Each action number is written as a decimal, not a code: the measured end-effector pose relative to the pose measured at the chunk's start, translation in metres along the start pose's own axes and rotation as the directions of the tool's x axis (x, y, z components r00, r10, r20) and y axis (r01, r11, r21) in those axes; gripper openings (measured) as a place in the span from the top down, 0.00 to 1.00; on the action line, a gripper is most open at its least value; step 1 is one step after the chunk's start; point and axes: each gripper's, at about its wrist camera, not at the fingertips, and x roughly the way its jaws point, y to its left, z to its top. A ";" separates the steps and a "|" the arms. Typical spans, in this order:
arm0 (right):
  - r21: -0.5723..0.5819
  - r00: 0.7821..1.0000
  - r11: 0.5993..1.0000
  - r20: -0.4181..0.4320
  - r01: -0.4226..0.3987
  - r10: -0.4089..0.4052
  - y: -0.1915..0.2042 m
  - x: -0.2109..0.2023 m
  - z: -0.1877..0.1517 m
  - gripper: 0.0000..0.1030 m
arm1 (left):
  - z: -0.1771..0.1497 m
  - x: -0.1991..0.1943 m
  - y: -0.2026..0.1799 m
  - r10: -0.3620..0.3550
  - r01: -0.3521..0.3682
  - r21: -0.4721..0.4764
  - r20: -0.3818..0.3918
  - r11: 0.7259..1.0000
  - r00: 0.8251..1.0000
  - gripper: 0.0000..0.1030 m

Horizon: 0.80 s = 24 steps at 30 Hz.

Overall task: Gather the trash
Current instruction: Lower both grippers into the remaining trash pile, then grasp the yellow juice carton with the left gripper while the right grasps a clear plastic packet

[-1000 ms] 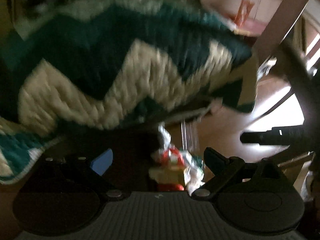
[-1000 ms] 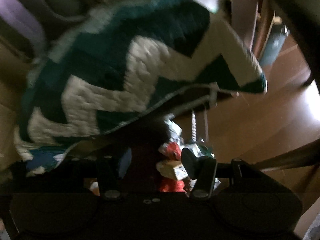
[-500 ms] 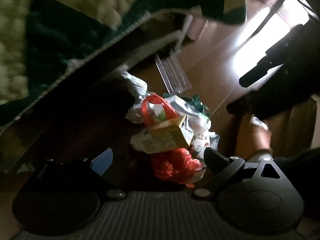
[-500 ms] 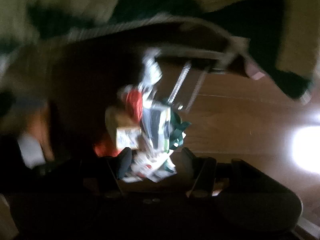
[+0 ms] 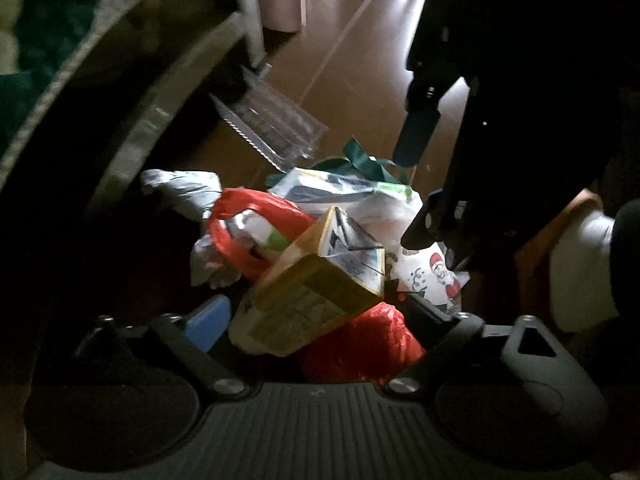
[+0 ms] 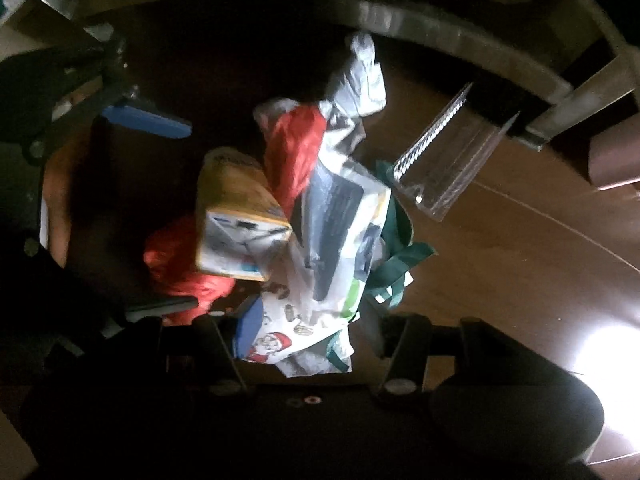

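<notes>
Both fisheye cameras look steeply down at the wooden floor (image 5: 360, 92) from close above, each from behind its own two fingers. The left wrist view faces the trash pile (image 5: 320, 256) from one side, with the right hand-held gripper (image 5: 416, 184) entering at its upper right. The right wrist view looks at the same trash pile (image 6: 304, 216) from roughly a quarter turn around, the left hand-held gripper (image 6: 160, 216) showing at its left edge. Both share the yellow carton (image 5: 316, 300), the clear plastic tray (image 6: 448, 164) and the pale furniture frame (image 5: 132, 92) above.
</notes>
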 end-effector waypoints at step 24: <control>0.111 0.999 0.994 0.041 -0.001 -0.004 -0.010 -0.055 0.009 0.99 | 0.011 -0.032 0.011 0.003 0.004 -0.099 0.069 0.995 0.998 0.46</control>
